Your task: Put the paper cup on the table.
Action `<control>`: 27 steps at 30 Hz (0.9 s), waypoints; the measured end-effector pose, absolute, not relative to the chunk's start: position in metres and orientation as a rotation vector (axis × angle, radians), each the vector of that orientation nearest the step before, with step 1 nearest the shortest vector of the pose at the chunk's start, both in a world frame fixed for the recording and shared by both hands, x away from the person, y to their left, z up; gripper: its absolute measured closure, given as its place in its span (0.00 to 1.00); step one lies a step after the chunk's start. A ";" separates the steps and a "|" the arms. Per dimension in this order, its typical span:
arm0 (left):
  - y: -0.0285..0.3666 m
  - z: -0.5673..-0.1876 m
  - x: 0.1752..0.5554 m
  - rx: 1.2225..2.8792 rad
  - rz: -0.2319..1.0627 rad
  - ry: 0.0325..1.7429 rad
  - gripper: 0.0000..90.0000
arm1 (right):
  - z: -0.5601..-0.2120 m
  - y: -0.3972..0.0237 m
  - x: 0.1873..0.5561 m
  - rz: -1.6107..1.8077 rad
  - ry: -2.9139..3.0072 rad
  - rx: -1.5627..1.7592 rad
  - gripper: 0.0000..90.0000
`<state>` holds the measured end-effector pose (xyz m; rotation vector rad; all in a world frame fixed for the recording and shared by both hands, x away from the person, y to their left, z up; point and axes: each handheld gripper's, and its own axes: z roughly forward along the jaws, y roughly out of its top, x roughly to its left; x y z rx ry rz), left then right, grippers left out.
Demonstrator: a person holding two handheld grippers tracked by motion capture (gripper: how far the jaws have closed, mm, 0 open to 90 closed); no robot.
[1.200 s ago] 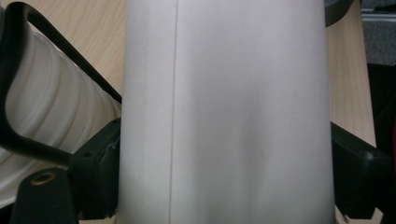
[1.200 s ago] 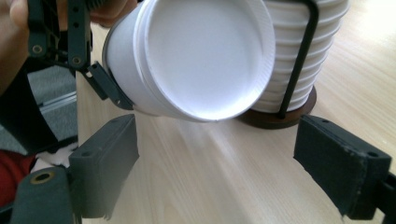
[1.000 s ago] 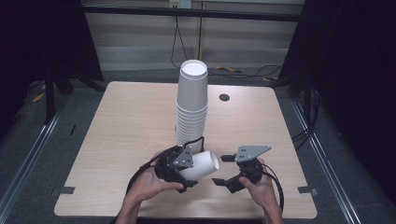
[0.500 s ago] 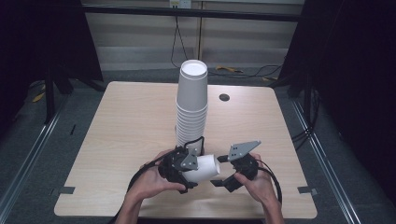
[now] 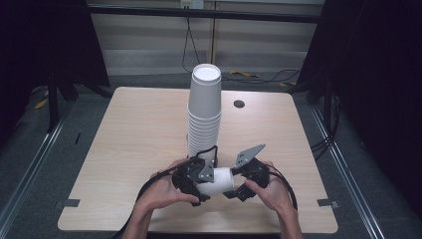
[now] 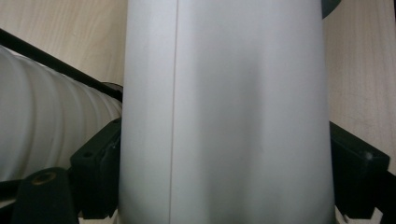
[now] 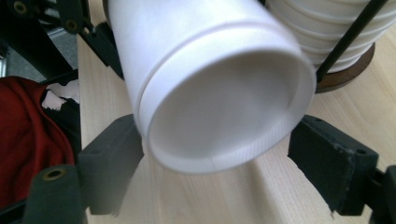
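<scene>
- Just in front of the tall stack of paper cups, near the table's front edge, a single white paper cup lies level between the two grippers.
- Left gripper: its black jaws pinch the cup's wall from both sides, pads pressed against the paper in the left gripper view.
- Right gripper: its jaws stand spread to either side of the cup's end, apart from it, gripping nothing.
- Risk: thin paper wall dents or goes oval if the left jaws squeeze harder, which I judge would make the cup bind on the stack.
- Risk: the right jaws could close on the rolled edge off-centre and crumple it, or twist the cup out of the left grip.
- Risk: an elbow or the held cup nudging the stack could topple it; it is tall and narrow on a small round wooden base.
- Materials: smooth matte white paper, tapered cone shape with a vertical seam and a recessed end; ribbed nested rims on the stack; pale wood-grain tabletop; hard black plastic jaws.
</scene>
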<state>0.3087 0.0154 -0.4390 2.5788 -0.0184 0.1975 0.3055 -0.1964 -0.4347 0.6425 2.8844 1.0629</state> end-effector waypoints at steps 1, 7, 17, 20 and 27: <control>0.015 -0.440 0.309 2.582 0.196 -0.014 0.16 | -0.434 -0.196 0.306 1.077 2.878 0.639 0.18; 0.011 -0.443 0.308 2.584 0.182 -0.024 0.16 | -0.437 -0.191 0.308 1.054 2.915 0.594 0.16; 0.005 -0.447 0.304 2.595 0.181 -0.050 0.16 | -0.441 -0.181 0.313 1.076 2.992 0.539 0.19; 0.006 -0.446 0.304 2.592 0.184 -0.059 0.16 | -0.440 -0.182 0.312 1.105 2.972 0.506 0.20; 0.003 -0.448 0.302 2.603 0.185 -0.087 0.16 | -0.441 -0.180 0.312 1.107 2.996 0.514 0.20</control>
